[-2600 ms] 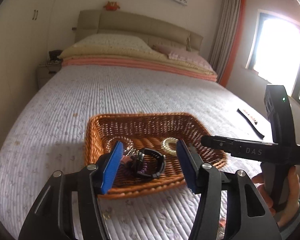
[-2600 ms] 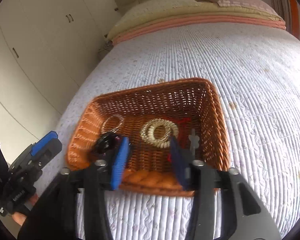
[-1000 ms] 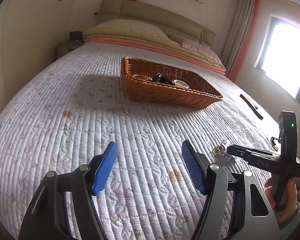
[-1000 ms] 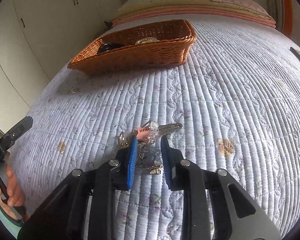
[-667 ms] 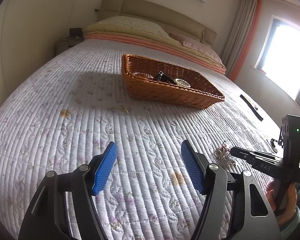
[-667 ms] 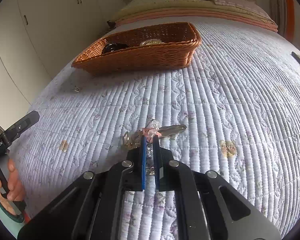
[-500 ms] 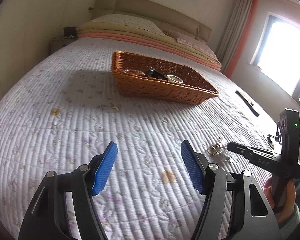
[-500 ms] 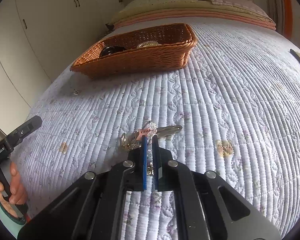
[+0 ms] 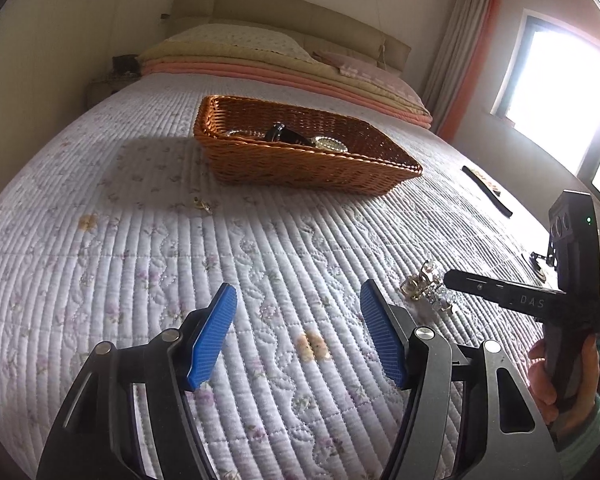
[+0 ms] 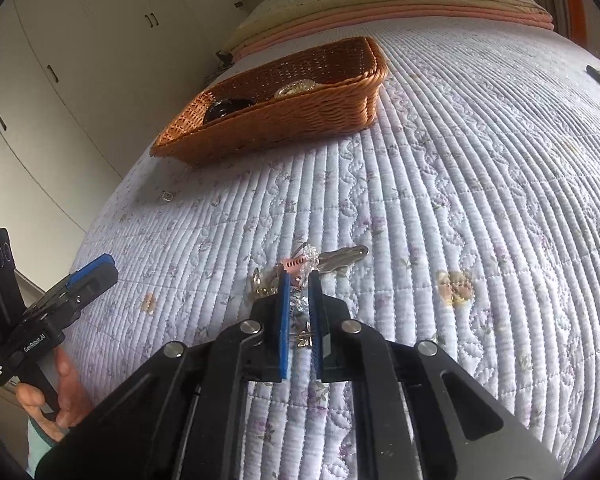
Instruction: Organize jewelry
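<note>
One second back your right gripper (image 10: 299, 276) clamped the hair-clip cluster (image 10: 300, 266); its jaws have just eased slightly, clips between them on the quilt (image 10: 460, 160). Left gripper (image 9: 298, 306) spread, empty. Basket (image 10: 300, 116) at 11 o'clock.

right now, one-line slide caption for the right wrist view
Right gripper nearly closed around a small pile of jewelry on the quilted bed, wicker basket beyond.

Home bedroom, quilted bed (image 9: 140, 240), stacked pillows (image 9: 236, 40), padded headboard (image 9: 300, 12), wardrobe doors (image 10: 80, 40), curtained window (image 9: 560, 80)
</note>
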{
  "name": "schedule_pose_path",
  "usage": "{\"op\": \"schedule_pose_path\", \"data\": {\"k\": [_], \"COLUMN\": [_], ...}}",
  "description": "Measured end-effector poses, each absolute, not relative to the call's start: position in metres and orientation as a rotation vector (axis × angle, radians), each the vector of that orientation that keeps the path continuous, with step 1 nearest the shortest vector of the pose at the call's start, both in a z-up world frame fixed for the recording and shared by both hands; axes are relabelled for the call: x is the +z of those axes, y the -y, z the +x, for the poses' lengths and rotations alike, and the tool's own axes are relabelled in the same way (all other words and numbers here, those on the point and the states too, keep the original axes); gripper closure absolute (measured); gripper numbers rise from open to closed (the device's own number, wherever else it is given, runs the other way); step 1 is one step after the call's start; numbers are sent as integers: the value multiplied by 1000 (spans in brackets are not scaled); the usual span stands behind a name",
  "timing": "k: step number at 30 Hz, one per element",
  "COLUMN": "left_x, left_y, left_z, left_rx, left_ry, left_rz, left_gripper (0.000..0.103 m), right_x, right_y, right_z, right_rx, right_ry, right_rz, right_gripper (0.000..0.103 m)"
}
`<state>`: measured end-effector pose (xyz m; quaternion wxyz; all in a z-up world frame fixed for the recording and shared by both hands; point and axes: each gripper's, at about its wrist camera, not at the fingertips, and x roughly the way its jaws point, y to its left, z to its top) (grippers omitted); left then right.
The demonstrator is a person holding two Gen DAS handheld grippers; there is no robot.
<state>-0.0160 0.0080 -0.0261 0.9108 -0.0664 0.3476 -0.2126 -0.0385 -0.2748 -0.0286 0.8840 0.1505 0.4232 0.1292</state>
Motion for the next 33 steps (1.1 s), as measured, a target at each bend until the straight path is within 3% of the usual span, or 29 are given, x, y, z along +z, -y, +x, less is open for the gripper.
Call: {"op": "schedule_pose_path", "data": {"k": [4, 9, 12, 15, 33], "left_x": [-27, -29, -30, -32, -34], "left_y": [-12, -11, -13, -14, -3], "left_z": [-15, -14, -13, -12, -15], "left_rx": [-444, -448, -453, -454, -486], "left_ry": [-719, -728, -729, -734, -734], "left_rz": [-159, -163, -169, -178, -136], "left_gripper": [41, 41, 41, 41, 41], "right_x": [-31, -38, -37, -36, -14], "right_y": [271, 268, 265, 257, 285], "right_z": [-34, -25, -21, -20, -42], "right_rx": [262, 248, 249, 256, 233], "right_ry": [-889, -920, -916, -916, -828], "right_rz": [304, 307, 299, 267, 299], "right_gripper": [78, 77, 78, 90, 91]}}
